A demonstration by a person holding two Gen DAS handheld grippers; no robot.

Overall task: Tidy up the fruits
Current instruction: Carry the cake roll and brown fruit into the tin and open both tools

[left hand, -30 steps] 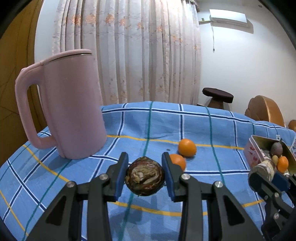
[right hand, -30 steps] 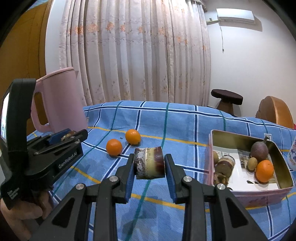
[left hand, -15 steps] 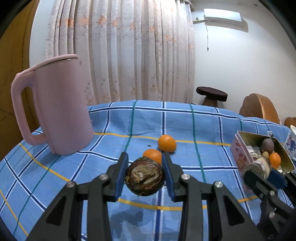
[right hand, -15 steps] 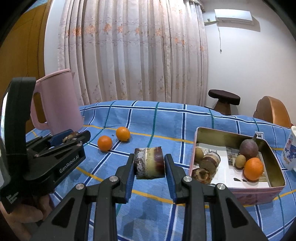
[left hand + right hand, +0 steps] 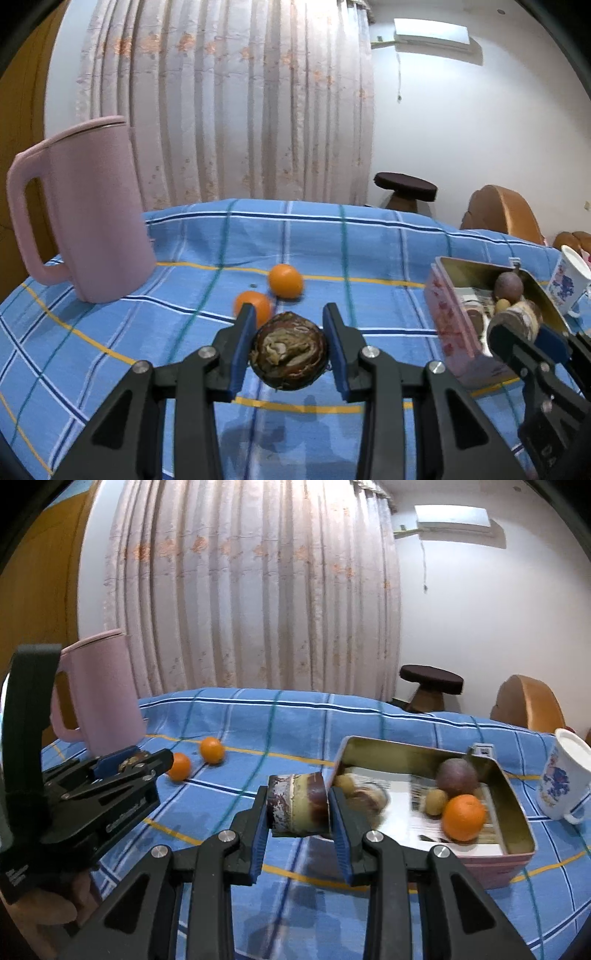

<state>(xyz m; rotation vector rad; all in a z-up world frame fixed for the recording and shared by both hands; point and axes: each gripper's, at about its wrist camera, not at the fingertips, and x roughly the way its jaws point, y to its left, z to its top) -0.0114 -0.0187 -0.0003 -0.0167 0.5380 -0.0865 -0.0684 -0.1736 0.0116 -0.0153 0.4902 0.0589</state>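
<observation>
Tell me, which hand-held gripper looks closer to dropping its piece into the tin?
Probably the right hand-held gripper: its brown piece sits right at the tin's near corner. The left hand-held gripper, holding a round brown piece, has open cloth between it and the tin.

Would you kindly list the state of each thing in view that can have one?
left hand-held gripper: shut on a brown cut piece, off the cloth.
right hand-held gripper: shut on a brown cylindrical piece, near the tin.
tin: open, holding fruit.
two oranges: loose on the tablecloth.
pink jug: upright, lid on.
mug: upright.
</observation>
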